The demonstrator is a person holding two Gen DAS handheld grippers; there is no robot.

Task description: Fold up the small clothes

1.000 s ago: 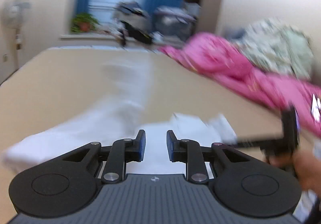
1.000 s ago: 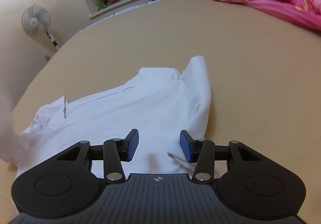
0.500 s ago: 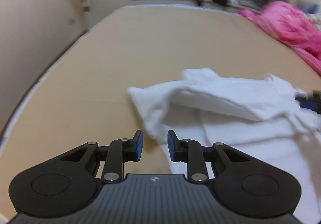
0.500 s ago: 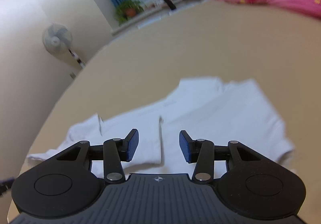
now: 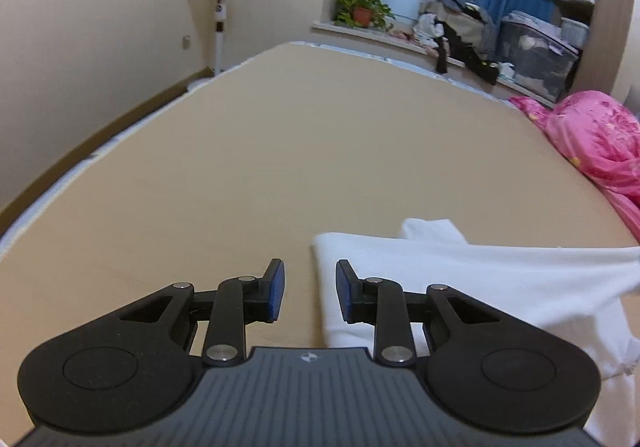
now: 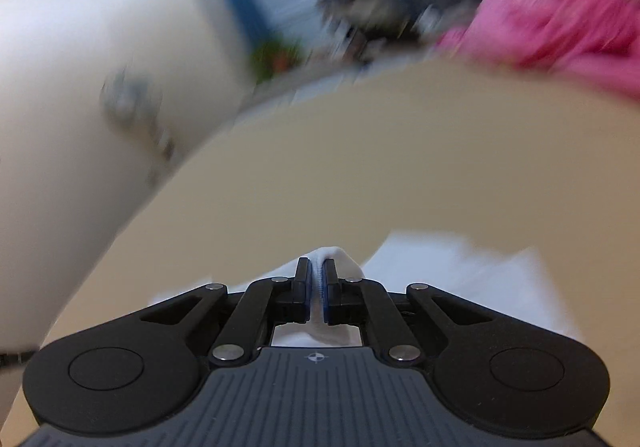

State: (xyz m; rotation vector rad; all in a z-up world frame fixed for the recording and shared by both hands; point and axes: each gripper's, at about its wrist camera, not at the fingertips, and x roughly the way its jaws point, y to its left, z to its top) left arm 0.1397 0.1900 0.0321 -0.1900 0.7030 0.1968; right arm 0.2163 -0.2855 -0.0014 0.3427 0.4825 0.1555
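Pinching white garment (image 6: 420,267), right claw (image 6: 318,279) grips fabric; left claw (image 5: 310,293) gapes narrowly, empty; no readable writing.

Both units same build. Left claw (image 5: 308,293): matte black linkage arms, silver pivot screws, blue pads on the inner faces of the fingers (image 5: 275,293). Two round black housings with a circular recess each, flanking a grey ribbed centre plate with a small white crosshair mark. Right claw (image 6: 318,293): identical, same blue pads, same screws, same mark.
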